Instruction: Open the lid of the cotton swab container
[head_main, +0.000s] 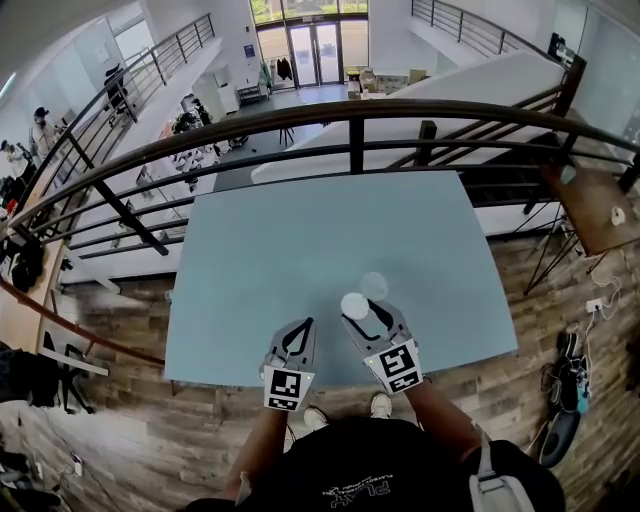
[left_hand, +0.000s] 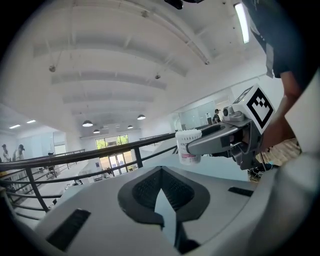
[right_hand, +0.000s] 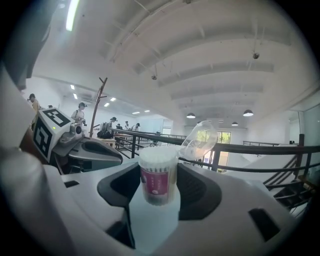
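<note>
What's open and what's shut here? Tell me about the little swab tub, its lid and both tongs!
cotton swab container: upright, full of swabs, held between the right tongs.
lid: flipped open, tilted back behind the rim.
right tongs: shut on the cotton swab container.
left tongs: shut, with nothing between them.

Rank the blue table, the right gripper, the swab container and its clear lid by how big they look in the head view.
1. blue table
2. right gripper, holding the container
3. swab container and clear lid: these look about alike, so I won't rank them.
</note>
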